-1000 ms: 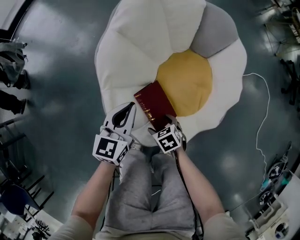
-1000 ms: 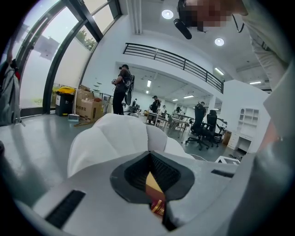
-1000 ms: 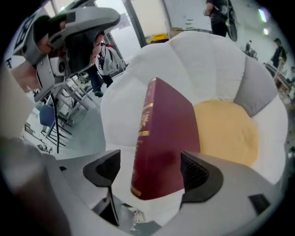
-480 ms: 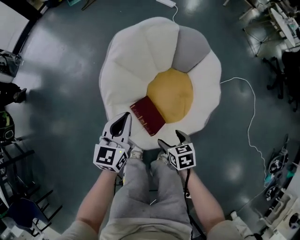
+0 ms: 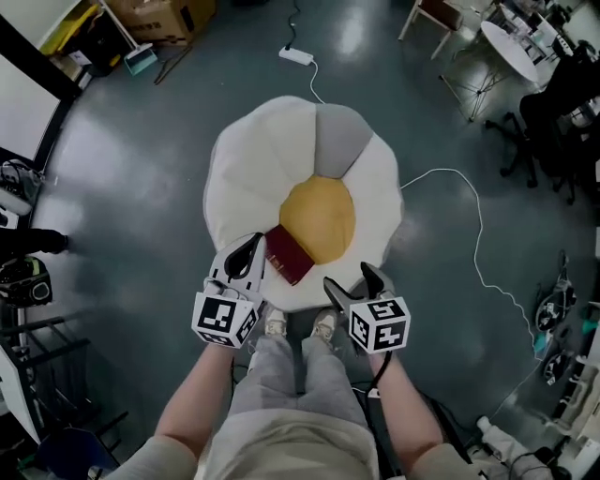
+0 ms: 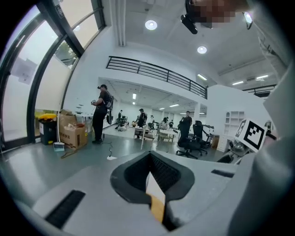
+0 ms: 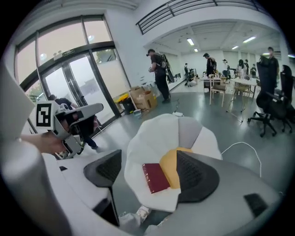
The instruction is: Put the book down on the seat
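A dark red book (image 5: 289, 254) lies flat on the near part of the flower-shaped seat (image 5: 248, 164), half on a white petal and half on the yellow centre (image 5: 317, 217). My right gripper (image 5: 349, 277) hangs open and empty over the seat's near edge, apart from the book. In the right gripper view the book (image 7: 156, 178) shows far off between the two spread jaws. My left gripper (image 5: 253, 242) is shut with nothing in it, just left of the book and above it. Its view looks out level across the hall, so the book is hidden there.
The person's legs and shoes (image 5: 323, 326) stand at the seat's near edge. A white cable (image 5: 469, 225) runs over the grey floor on the right, and a power strip (image 5: 295, 56) lies behind the seat. Chairs and a round table (image 5: 511, 37) stand at top right, boxes (image 5: 159, 14) at top left.
My right gripper opened off the book and drew back toward the person. The book stayed on the seat. The head view rose, so the seat now looks smaller.
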Demonstrator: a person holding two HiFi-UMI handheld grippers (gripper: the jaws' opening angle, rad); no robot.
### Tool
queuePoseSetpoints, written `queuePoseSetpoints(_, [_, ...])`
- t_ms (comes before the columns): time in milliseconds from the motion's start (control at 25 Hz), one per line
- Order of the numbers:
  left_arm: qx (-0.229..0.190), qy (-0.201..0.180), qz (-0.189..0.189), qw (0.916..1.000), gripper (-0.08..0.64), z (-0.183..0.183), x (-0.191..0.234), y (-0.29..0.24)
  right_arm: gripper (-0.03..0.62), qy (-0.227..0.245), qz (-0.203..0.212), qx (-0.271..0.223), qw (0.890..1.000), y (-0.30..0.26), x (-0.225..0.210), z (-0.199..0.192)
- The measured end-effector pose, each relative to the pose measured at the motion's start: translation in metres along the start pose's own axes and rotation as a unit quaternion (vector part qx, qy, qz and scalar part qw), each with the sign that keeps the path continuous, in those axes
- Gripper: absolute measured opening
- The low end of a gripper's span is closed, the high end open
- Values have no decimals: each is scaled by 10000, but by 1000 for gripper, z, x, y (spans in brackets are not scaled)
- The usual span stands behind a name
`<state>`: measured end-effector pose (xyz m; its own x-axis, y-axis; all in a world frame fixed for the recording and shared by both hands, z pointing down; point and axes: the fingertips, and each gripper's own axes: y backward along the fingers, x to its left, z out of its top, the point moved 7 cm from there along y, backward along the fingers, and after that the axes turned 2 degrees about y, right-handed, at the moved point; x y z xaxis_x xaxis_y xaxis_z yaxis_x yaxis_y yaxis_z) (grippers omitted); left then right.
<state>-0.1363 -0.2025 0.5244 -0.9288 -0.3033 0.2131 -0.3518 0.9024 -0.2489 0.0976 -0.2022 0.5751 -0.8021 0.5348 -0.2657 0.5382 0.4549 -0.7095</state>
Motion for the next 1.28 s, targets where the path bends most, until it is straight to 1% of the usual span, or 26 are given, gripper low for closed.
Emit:
queuePoseSetpoints(80, [-35,-191,-108,9998,3,32,-13,6,376,-22,-53,-252,9997,29,5,24])
queuePoseSetpoints(160, [-130,-254,-167,9995,3,60,-25,13,369,-17,-199,-483,9986,58,6,46])
queuePoseSetpoints(200, [-196,-259,-210,9993,3,73,-31,15,305,-2,-332,-617,9975,73,6,56])
queuePoseSetpoints(240, [-263,-265,-267,9989,3,85,-37,17,228,18,-465,-773,9959,88,6,67])
queuePoseSetpoints(280, [-326,-285,-321,9985,3,97,-43,20,198,44,-551,-941,9940,103,7,77])
queuePoseSetpoints(400, [-468,-309,-398,9976,3,128,-55,32,192,183,-567,-1348,9891,141,17,107])
queuePoseSetpoints(520, [-562,-171,-465,9972,3,154,-68,45,187,392,-643,-1609,9841,175,27,128])
queuePoseSetpoints(600, [-609,-148,-545,9965,3,169,-79,52,163,545,-733,-1813,9792,198,32,140])
queuePoseSetpoints(680, [-683,-218,-643,9953,3,184,-92,61,141,834,-933,-2059,9705,222,39,151])
queuePoseSetpoints(760, [-792,-296,-759,9935,3,199,-106,73,137,1224,-1280,-2376,9551,247,47,159])
queuePoseSetpoints(840, [-950,-381,-945,9902,3,212,-119,84,132,1465,-1522,-2754,9378,271,54,166])
queuePoseSetpoints(920, [-1128,-514,-1140,9857,3,224,-129,93,132,1561,-1561,-3116,9242,292,62,171])
queuePoseSetpoints(1000, [-1244,-631,-1227,9826,3,232,-134,103,117,1619,-1486,-3392,9147,310,73,172])
queuePoseSetpoints(1080, [-1314,-661,-1229,9815,3,238,-138,113,88,1660,-1394,-3561,9089,324,81,169])
queuePoseSetpoints(1120, [-1345,-655,-1240,9809,3,239,-141,118,71,1607,-1358,-3624,9080,331,83,166])
queuePoseSetpoints(1240, [-1376,-624,-1321,9797,3,237,-151,127,34,1203,-1215,-3754,9109,348,78,152])
queuePoseSetpoints(1280, [-1365,-627,-1344,9795,3,235,-155,129,25,1171,-1185,-3750,9119,351,77,149])
